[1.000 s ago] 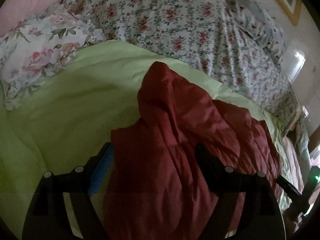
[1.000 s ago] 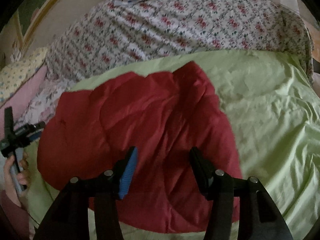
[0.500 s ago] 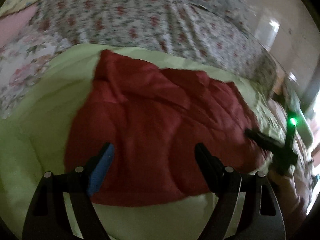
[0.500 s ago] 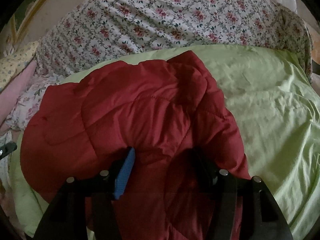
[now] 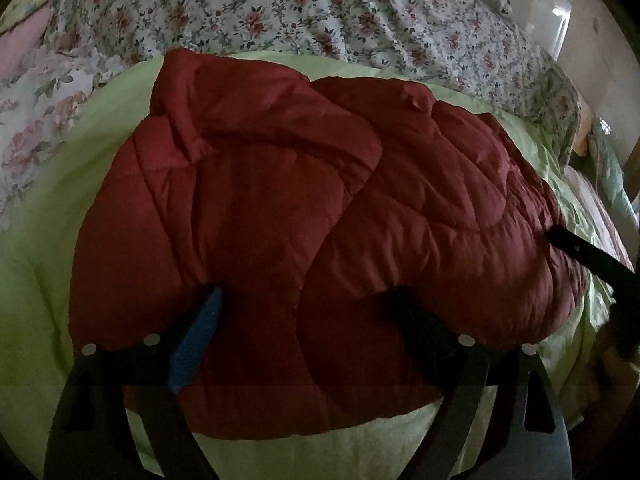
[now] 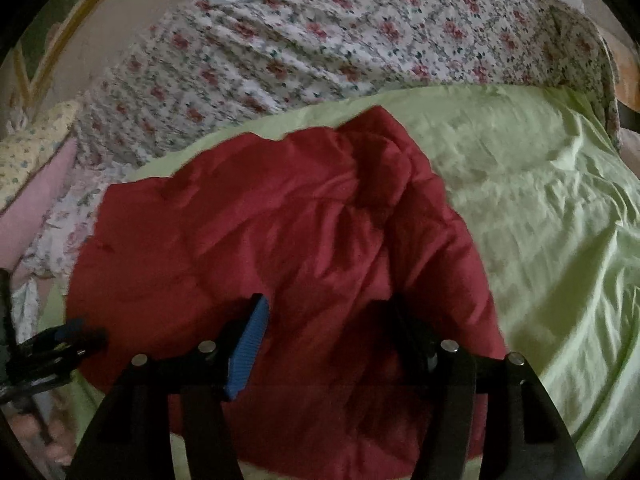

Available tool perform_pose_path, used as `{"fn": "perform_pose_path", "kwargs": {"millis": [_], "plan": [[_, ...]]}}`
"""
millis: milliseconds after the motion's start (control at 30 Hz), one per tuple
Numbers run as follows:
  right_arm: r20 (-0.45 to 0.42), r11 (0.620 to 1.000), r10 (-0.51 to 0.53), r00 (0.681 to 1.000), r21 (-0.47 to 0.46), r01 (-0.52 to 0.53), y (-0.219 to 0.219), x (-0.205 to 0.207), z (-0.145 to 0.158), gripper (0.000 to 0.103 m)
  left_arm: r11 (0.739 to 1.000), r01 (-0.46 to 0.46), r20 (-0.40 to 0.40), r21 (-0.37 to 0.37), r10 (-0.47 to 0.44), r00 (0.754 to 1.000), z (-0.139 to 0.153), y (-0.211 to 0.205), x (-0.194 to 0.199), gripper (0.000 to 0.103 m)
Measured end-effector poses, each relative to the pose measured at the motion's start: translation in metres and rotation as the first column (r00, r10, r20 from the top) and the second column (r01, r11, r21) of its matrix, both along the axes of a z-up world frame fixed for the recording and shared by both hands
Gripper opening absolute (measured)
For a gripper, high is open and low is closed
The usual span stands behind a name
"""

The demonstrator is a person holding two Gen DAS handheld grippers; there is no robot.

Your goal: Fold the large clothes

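A dark red quilted jacket (image 5: 280, 200) lies in a puffy heap on the light green sheet (image 5: 52, 220). My left gripper (image 5: 306, 300) hovers at the jacket's near edge. Its jaws are opening wide, with padded fabric bulging between them and not pinched. In the right wrist view the same jacket (image 6: 260, 240) fills the lower left. My right gripper (image 6: 328, 308) stands open over its near part, a raised fold between the fingers. The right gripper's black finger (image 5: 580, 252) pokes in at the jacket's right end. The left gripper (image 6: 56, 344) shows at the left edge.
A floral bedspread (image 5: 320, 8) covers the far side of the bed behind the green sheet (image 6: 540, 220). Pink and floral pillows (image 6: 36, 208) lie at the left. A framed picture (image 6: 44, 32) hangs on the wall. Bare green sheet stretches to the right of the jacket.
The jacket went from a bunched, raised shape to a broad heap. My left gripper swung across it and closer to its near edge. The right gripper stayed put as the jacket bulked up under it.
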State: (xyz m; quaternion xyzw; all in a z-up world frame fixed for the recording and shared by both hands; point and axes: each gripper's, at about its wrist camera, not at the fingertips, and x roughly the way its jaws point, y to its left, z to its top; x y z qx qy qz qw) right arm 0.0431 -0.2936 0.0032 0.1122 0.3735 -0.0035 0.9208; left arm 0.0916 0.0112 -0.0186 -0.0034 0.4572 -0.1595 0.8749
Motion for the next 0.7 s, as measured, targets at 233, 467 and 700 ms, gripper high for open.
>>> {"fn": "perform_pose_path", "kwargs": {"millis": [233, 467, 700], "plan": [[-0.002, 0.985, 0.145, 0.989, -0.094, -0.144, 0.057, -0.009, 0.003, 0.066, 1.0, -0.014, -0.006, 0.011, 0.014, 1.0, -0.006, -0.004, 0.002, 0.091], [-0.048, 0.967, 0.121, 0.991, -0.221, -0.129, 0.062, 0.022, -0.021, 0.07, 0.999, -0.017, -0.001, 0.028, 0.017, 1.0, -0.003, -0.008, 0.006, 0.092], [-0.046, 0.978, 0.085, 0.995, -0.186, -0.092, 0.036, 0.045, -0.027, 0.07, 0.999, -0.039, -0.016, 0.035, 0.04, 0.999, -0.004, -0.012, 0.023, 0.099]]}}
